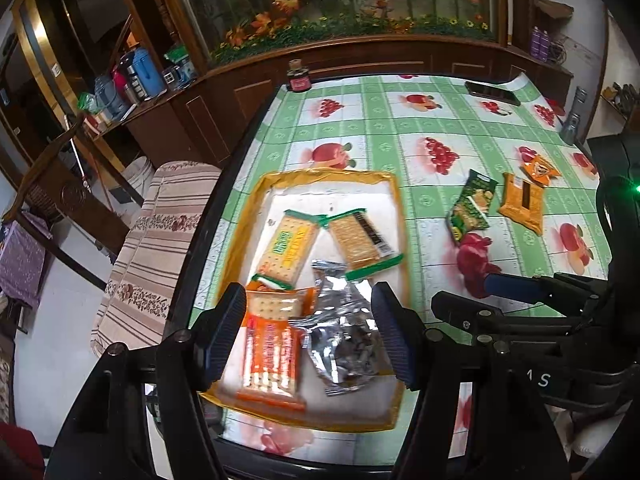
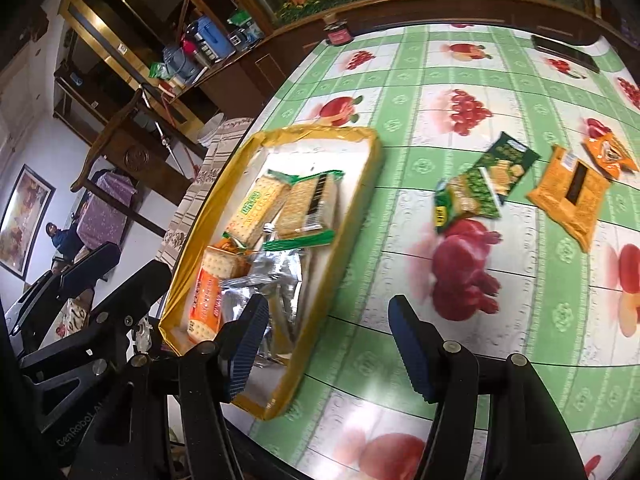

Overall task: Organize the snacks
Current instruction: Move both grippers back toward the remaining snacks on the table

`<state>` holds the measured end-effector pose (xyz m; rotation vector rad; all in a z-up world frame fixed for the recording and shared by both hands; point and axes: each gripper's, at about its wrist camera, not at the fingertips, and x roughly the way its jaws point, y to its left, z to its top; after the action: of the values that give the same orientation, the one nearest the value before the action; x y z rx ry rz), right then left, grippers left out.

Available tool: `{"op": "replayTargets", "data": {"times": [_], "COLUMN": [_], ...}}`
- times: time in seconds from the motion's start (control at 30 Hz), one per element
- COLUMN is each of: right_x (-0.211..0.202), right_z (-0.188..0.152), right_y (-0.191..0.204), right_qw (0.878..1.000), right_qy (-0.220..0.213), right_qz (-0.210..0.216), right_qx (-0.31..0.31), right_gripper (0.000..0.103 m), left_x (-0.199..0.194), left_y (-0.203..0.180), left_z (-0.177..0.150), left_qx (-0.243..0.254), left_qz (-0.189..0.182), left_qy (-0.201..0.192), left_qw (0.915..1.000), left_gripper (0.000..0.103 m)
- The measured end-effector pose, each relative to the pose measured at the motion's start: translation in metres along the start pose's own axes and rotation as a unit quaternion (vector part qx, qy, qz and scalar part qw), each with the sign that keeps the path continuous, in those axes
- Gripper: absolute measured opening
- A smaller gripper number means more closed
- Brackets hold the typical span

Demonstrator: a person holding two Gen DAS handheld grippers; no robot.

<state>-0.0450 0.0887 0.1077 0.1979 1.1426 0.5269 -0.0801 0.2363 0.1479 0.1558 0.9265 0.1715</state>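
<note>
The left claw (image 1: 308, 336) stands with its jaws apart and nothing between them, low in the left wrist view over the near end of the yellow-rimmed tray (image 1: 394, 216). Between its fingers lie the orange cracker pack (image 1: 272, 356), long axis running from bottom toward top of the frame, and beside it on the right the crumpled silver packet (image 1: 344, 332), tilted a little left at its upper end. Further up the tray, two green-trimmed cracker packs (image 1: 282, 246) lean toward each other like a roof, the left one slanting up to the right, the right one (image 1: 360, 236) slanting up to the left.

The right claw (image 2: 328, 344) is likewise spread wide and holds nothing, at the bottom centre of its view, with its left finger over the tray's near right edge (image 2: 296, 380) and its right finger over bare worktop (image 2: 400, 208).

On the worktop, right of the tray, lie a dark green snack pack (image 2: 492, 180), long axis slanting up to the right, then an orange-yellow pack (image 2: 568, 196) slanting the same way, and a small orange packet (image 2: 610, 154) just beyond it. A phone (image 2: 566, 53) lies at the far upper right.
</note>
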Motion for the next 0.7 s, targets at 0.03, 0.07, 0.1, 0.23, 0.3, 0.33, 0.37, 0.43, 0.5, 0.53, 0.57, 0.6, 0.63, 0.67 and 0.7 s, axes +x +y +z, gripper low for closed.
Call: {"op": "replayTargets", "data": {"times": [0.03,0.07,0.1,0.23,0.3,0.33,0.37,0.43,0.5,0.53,0.57,0.6,0.63,0.67,0.7], "right_x": [-0.003,-0.006,-0.008,-0.018,-0.024,-0.026,-0.028,-0.033,-0.038,-0.041,-0.043,-0.045,-0.047,-0.051,-0.054], "right_z": [-0.001,-0.002,-0.002,-0.005,-0.007,-0.008,-0.009,-0.011,-0.014,-0.015,-0.016,-0.018,-0.019,-0.020,-0.021], "right_y": [-0.004,-0.007,-0.011,-0.027,-0.037,-0.041,-0.048,-0.061,-0.075,-0.085,-0.093,-0.100,-0.110,-0.124,-0.136], "right_qw": [1.000,1.000,1.000,1.000,0.999,0.999,0.999,0.998,0.997,0.996,0.995,0.994,0.993,0.990,0.988], "right_qy": [-0.002,-0.003,-0.005,-0.010,-0.014,-0.015,-0.017,-0.020,-0.023,-0.025,-0.027,-0.029,-0.032,-0.036,-0.040], "right_qz": [-0.001,-0.003,-0.004,-0.010,-0.015,-0.017,-0.019,-0.027,-0.033,-0.038,-0.043,-0.046,-0.050,-0.059,-0.065], "right_qx": [0.002,0.004,0.007,0.017,0.026,0.030,0.036,0.051,0.065,0.075,0.085,0.093,0.106,0.123,0.138], "right_gripper": [0.065,0.065,0.065,0.065,0.066,0.066,0.066,0.066,0.067,0.067,0.067,0.067,0.067,0.067,0.067], "left_x": [-0.001,-0.002,-0.003,-0.006,-0.007,-0.007,-0.007,-0.007,-0.005,-0.004,-0.002,0.000,0.003,0.008,0.012], "left_y": [-0.005,-0.008,-0.012,-0.029,-0.040,-0.045,-0.049,-0.060,-0.069,-0.075,-0.079,-0.081,-0.084,-0.087,-0.087], "left_z": [0.000,0.001,0.002,0.005,0.007,0.008,0.009,0.010,0.011,0.012,0.012,0.012,0.012,0.012,0.012], "left_qx": [0.003,0.005,0.007,0.017,0.023,0.026,0.029,0.038,0.045,0.050,0.051,0.052,0.051,0.048,0.043], "left_qz": [-0.001,-0.003,-0.004,-0.013,-0.022,-0.025,-0.027,-0.037,-0.045,-0.052,-0.059,-0.066,-0.077,-0.093,-0.108], "left_qy": [-0.001,-0.002,-0.002,-0.004,-0.005,-0.005,-0.005,-0.003,-0.001,0.002,0.006,0.010,0.017,0.027,0.037], "left_qw": [1.0000,1.0000,1.0000,0.9998,0.9995,0.9993,0.9992,0.9986,0.9980,0.9974,0.9969,0.9964,0.9955,0.9941,0.9926], "left_gripper": [0.064,0.064,0.064,0.065,0.067,0.068,0.068,0.068,0.068,0.068,0.068,0.068,0.068,0.068,0.068]}}
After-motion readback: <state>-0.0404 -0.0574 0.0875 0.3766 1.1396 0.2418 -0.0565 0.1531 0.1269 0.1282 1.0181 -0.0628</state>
